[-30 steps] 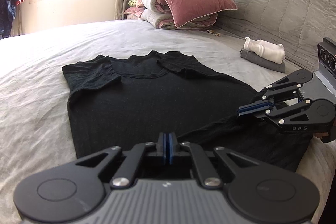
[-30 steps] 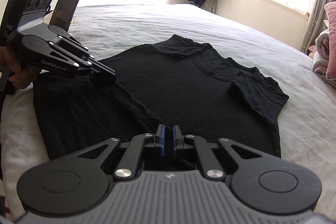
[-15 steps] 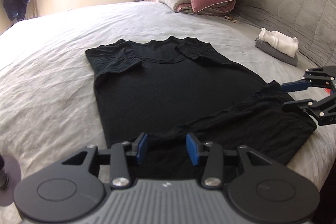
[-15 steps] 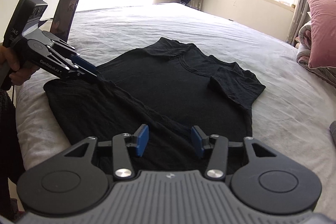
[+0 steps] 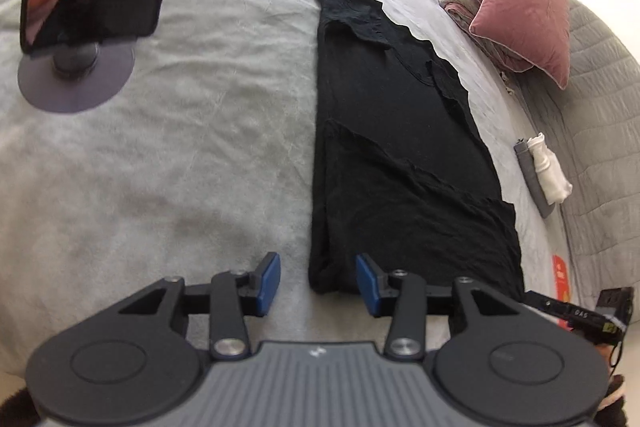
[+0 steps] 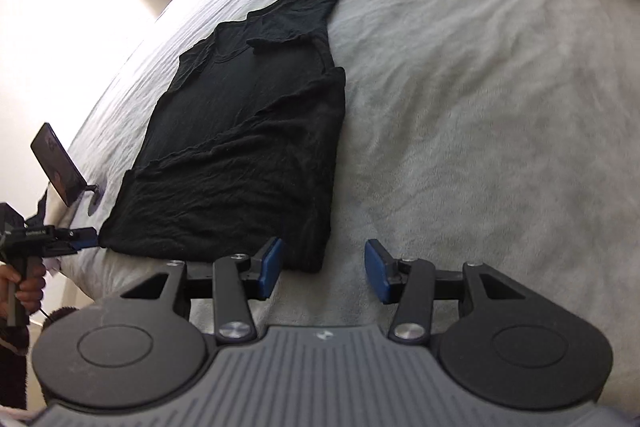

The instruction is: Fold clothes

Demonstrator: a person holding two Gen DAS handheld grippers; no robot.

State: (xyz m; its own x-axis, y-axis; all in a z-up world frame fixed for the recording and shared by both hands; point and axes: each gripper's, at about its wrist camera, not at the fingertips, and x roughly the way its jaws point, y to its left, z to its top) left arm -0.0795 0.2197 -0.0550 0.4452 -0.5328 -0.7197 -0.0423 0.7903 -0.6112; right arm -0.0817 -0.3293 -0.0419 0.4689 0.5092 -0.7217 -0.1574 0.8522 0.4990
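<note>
Both grippers have let go and pulled back, so the black t-shirt (image 5: 400, 163) is lying flat on the grey bedsheet (image 5: 180, 155), hem folded up. Left gripper (image 5: 318, 277) and right gripper (image 6: 323, 267) are hanging wide open, empty.

Matt black cloth shirt (image 5: 400, 155)

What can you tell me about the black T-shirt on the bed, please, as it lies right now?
The black T-shirt is thin, wrinkly knit fabric lying flat on the pale grey bed cover. Its sleeves are folded in, and one hem corner is turned diagonally over the body, leaving a long narrow shape. Neckline points away, hem nearest. Both open grippers, left and right, sit at the hem corners; neither grips it.
</note>
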